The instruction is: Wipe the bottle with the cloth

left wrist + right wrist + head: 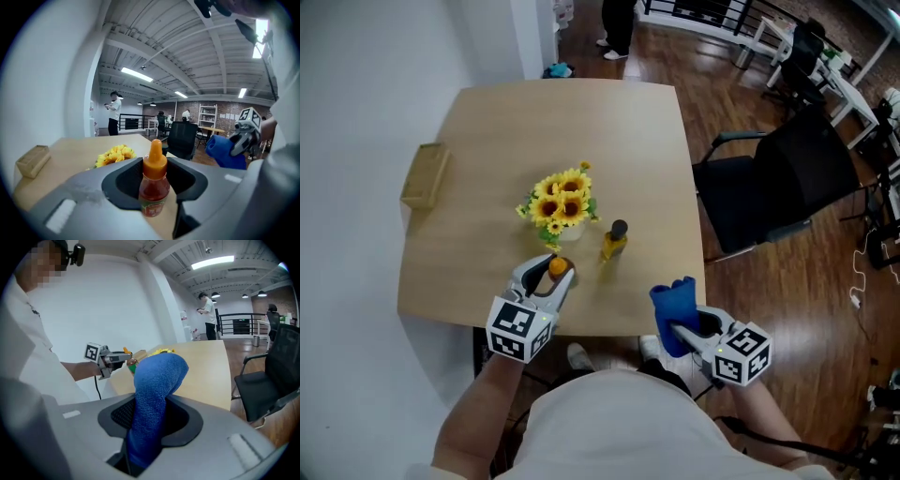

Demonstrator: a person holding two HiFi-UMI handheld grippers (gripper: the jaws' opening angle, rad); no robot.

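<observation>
Left gripper [542, 284]: jaws closed on the body of a small sauce bottle [153, 183] with red contents and an orange nozzle cap; the bottle stands upright between the pads, cap uppermost. In the head view this bottle is over the near edge of the tan table [487, 122], just in front of the sunflower bunch [562, 202]. Whether its base touches the tabletop cannot be determined. Right gripper [686, 336]: jaws clamped on a blue cloth [152, 399], which rises from between them as a thick folded roll with its rounded top bent forward. This gripper is held off the table's near right corner, apart from the left gripper, and the cloth is not in contact with the sauce bottle. A second bottle, the dark-capped yellow bottle [614, 241], stands upright on the table just right of the sunflowers, with neither gripper touching it. A wooden block [425, 175] lies near the table's left edge, well apart from the other items. A black office chair [787, 178] stands on the wood floor to the right of the table. A person [619, 26] stands beyond the far edge.
</observation>
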